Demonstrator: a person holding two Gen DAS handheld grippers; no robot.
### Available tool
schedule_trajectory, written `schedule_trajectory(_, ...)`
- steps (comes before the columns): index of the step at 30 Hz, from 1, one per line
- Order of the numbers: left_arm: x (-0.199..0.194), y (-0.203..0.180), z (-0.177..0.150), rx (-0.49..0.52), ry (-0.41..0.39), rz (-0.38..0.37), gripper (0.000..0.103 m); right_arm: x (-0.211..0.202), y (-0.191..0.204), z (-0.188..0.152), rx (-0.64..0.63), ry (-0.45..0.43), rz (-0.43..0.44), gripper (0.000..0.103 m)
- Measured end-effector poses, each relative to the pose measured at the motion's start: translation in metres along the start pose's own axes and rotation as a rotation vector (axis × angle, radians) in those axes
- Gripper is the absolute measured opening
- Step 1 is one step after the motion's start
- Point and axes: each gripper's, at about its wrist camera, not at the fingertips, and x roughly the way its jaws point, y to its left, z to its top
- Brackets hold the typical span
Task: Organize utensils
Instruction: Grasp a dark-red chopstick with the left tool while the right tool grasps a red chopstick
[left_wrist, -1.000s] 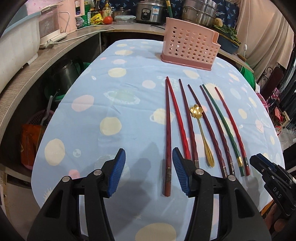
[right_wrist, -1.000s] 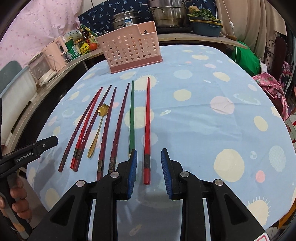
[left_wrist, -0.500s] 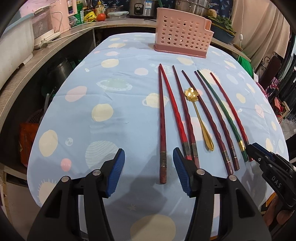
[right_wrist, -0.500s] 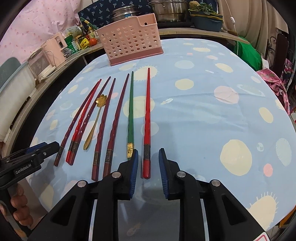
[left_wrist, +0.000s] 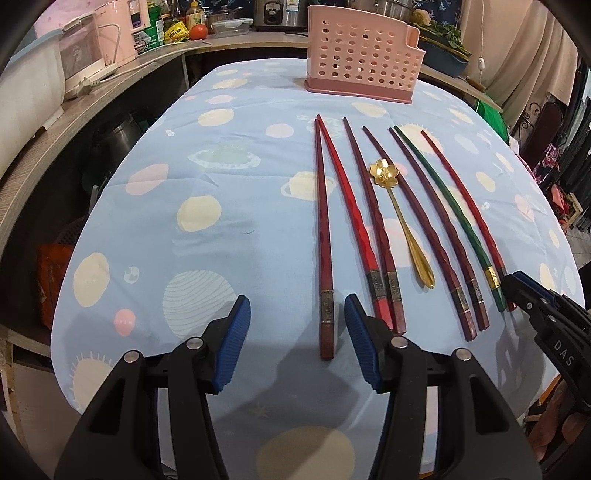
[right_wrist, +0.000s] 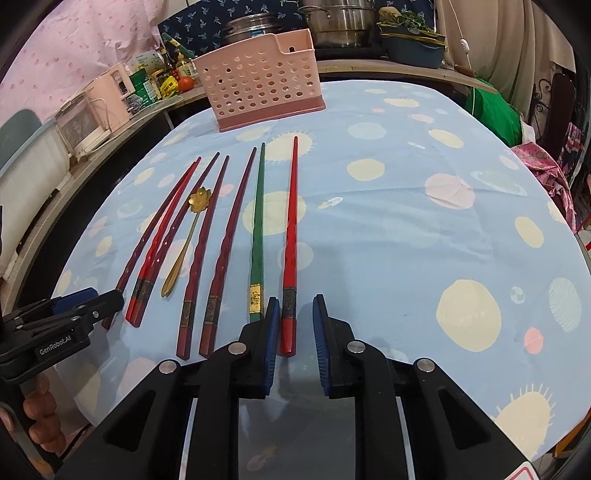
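The bench (left_wrist: 155, 236) is covered with a light blue cloth printed with pale yellow, pink and white discs. Seven chopsticks and one spoon lie on it in a loose row, thick ends toward the cameras.

The left gripper (left_wrist: 297, 343) holds its jaws well apart. Each jaw carries a ribbed blue pad on a black plastic arm. The butt of the dark red chopstick (left_wrist: 322, 236) lies between the jaws, nearer the right pad, with no pad touching it. This stick has a faceted shaft and a grey metal band near the butt.

The right gripper (right_wrist: 294, 334) has just been closing its jaws. A narrow gap remains, with the butt of the bright red chopstick (right_wrist: 290, 236) inside it; the left pad sits just beside the stick, and contact cannot be confirmed.

The green chopstick (right_wrist: 257, 236), with a gold band, lies just left of it. The gold spoon (left_wrist: 400, 218) has a flower-shaped bowl and a slender handle.

The pink basket (left_wrist: 364, 61), perforated with round holes, stands upright at the far end of the bench.
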Motion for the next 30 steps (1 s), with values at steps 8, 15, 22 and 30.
schedule_trajectory(8, -0.002, 0.004, -0.001, -0.002, -0.003, 0.008, 0.027, 0.0, 0.001, -0.001, -0.007, -0.004, -0.012, 0.013)
schedule_trajectory(15, -0.002, 0.004, -0.001, -0.004, -0.001, -0.028, 0.008, -0.001, 0.001, -0.002, -0.014, -0.004, -0.015, 0.008)
schedule_trajectory(22, -0.005, 0.004, -0.001, -0.015, 0.003, -0.057, 0.007, -0.004, 0.001, -0.001, -0.011, -0.002, -0.002, 0.008)
schedule_trajectory(30, -0.025, 0.009, 0.009, -0.039, -0.03, -0.086, 0.007, -0.027, 0.002, 0.011, 0.0, -0.069, 0.008, 0.008)
